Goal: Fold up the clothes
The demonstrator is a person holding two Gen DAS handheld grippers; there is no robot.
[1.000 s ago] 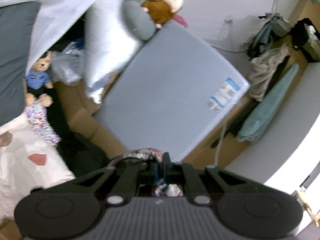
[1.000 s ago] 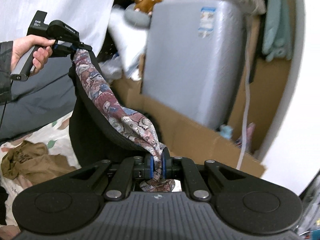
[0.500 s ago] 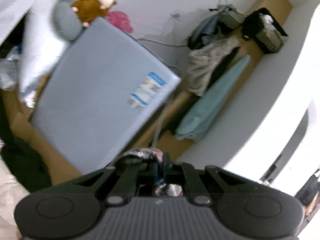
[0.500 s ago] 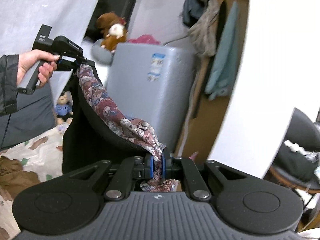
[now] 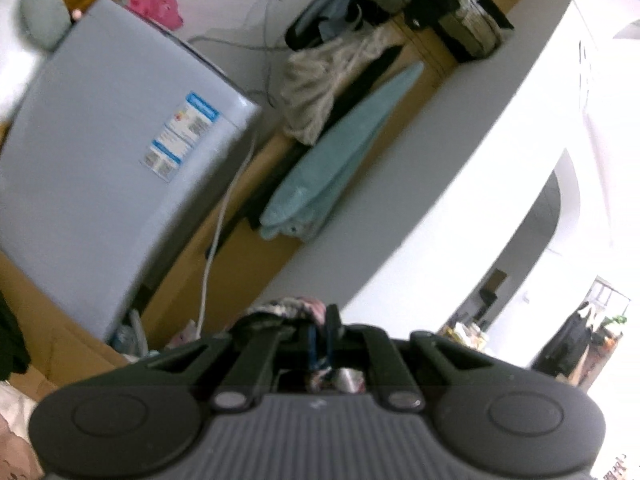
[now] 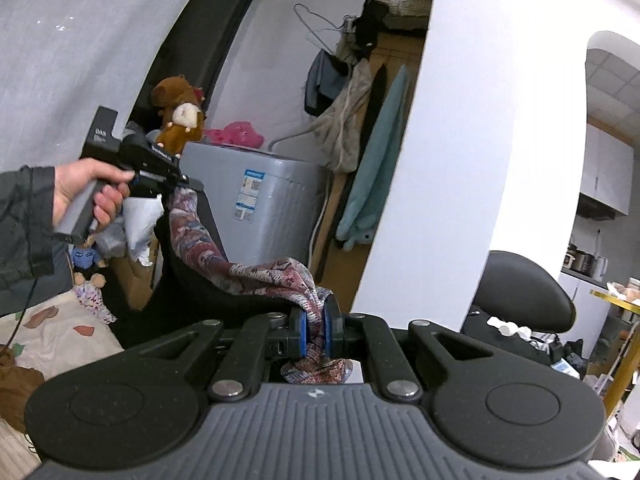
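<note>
1. Between both grippers, above the bed: patterned garment [image 6: 224, 256], red, grey and blue print, black lining, sagging in an arc.
2. Right gripper [image 6: 315, 330]: clamped on one bunched edge.
3. Left gripper [image 6: 188, 185], in a hand [image 6: 86, 192]: clamped on the other edge [image 5: 292, 306].

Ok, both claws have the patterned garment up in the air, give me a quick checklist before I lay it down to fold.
1. Right claw shut on the patterned garment: ok.
2. Left claw shut on the other end: ok.
3. Top edge pulled straight: not ok, it sags between the claws.
4. Garment hanging free of the bedsheet: cannot tell.
5. Landing spot clear: cannot tell, a brown garment lies on the sheet.
</note>
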